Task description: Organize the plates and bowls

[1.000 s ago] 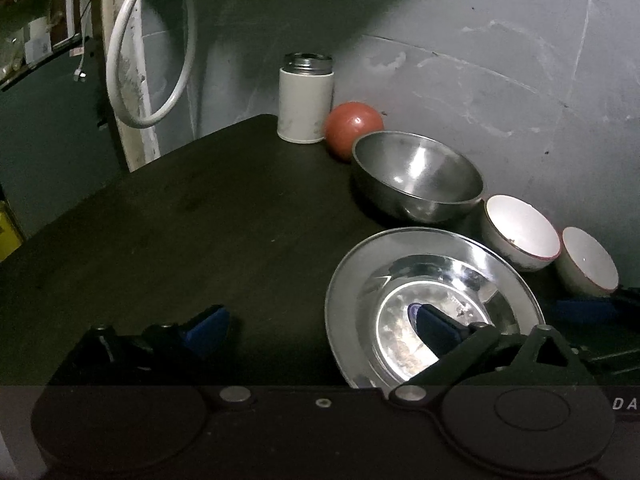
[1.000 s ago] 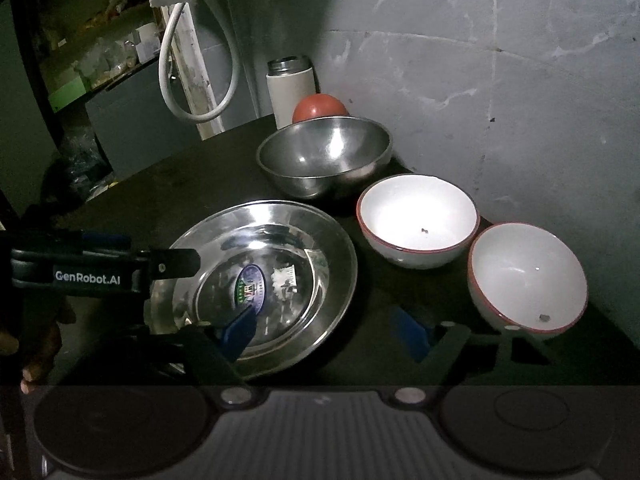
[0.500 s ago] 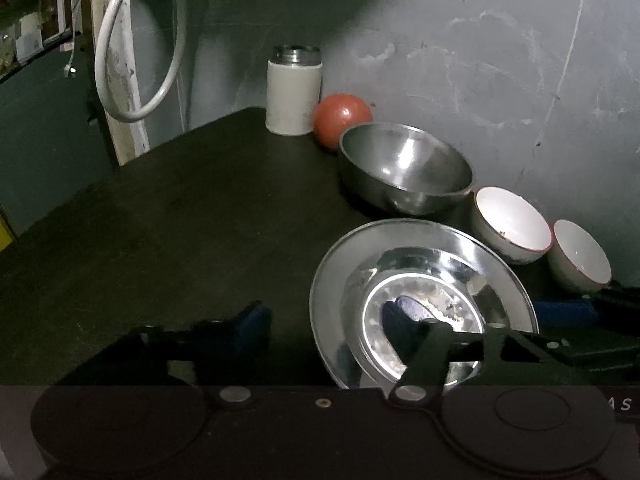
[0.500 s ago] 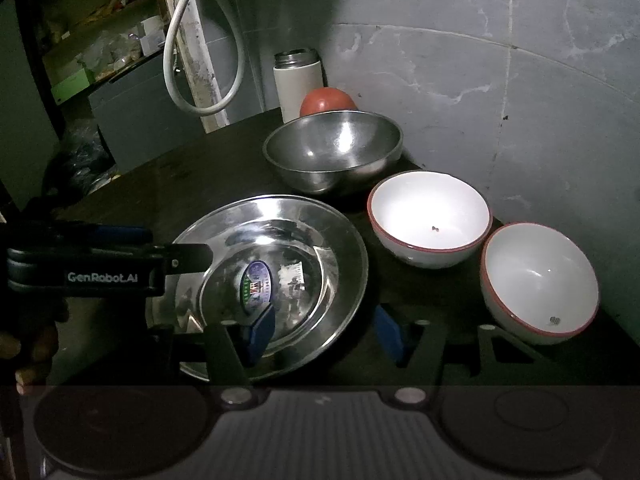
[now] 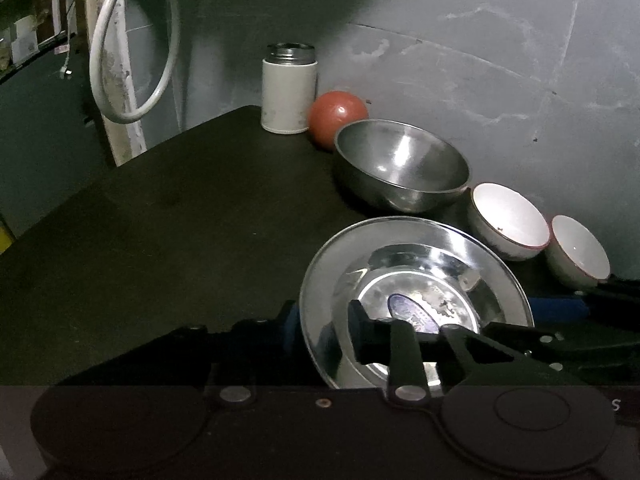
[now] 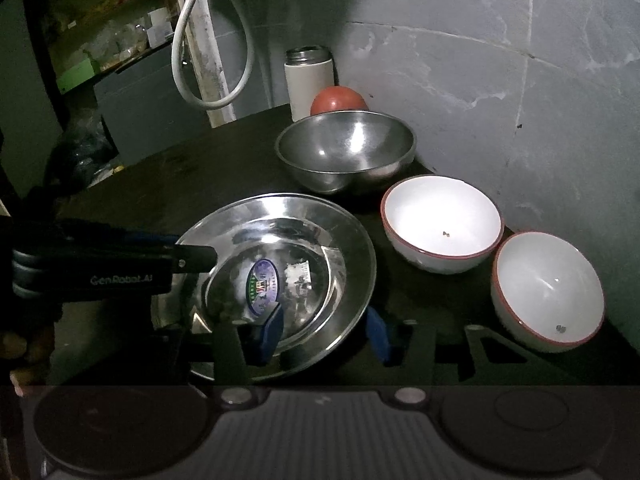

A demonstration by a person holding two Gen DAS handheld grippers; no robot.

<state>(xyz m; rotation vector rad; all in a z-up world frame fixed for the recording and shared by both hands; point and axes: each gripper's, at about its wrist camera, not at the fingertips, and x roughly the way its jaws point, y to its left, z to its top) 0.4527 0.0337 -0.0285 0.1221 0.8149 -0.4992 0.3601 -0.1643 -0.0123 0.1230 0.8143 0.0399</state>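
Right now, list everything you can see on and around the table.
steel plate: 1, silver, front middle, oval sticker inside
steel bowl: 1, silver, behind the plate
white bowls: 2, white with red rims, right of the plate, by the wall
ball: 1, red, behind the steel bowl
canister: 1, white with metal top, back corner
hose: 1, white, looped, off the table at left
table: 1, dark
left gripper: black with blue pads, closing across the plate's rim
right gripper: black with blue pads, closing across the plate's near rim
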